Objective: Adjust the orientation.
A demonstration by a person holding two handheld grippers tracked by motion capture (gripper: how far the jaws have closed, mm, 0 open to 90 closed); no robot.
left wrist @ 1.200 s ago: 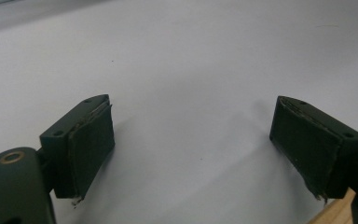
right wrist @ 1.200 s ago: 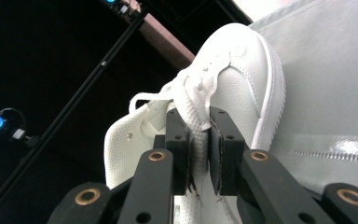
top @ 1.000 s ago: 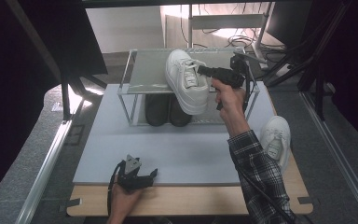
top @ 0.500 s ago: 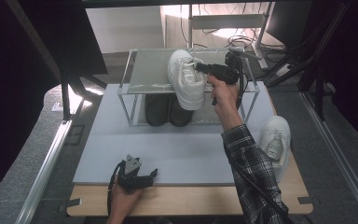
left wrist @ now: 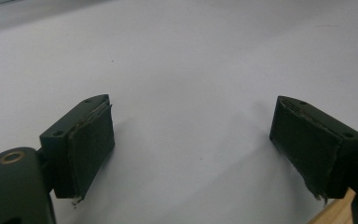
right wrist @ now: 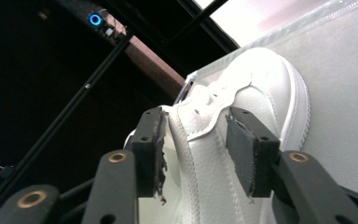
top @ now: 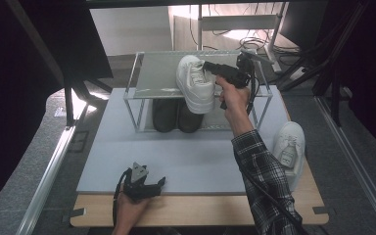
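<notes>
Clear-framed rack (top: pixel 142 73) bears smooth white sneaker (top: pixel 194 83); right claw (top: pixel 209 67) just loosened.

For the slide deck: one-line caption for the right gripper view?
Right gripper, jaws just opening, straddles the side wall of a white sneaker on the rack's top shelf.

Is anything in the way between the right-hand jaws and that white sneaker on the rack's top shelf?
Nothing visible. The right gripper already has its jaws on either side of the white leather sneaker, and they have just been opening around it.
</notes>
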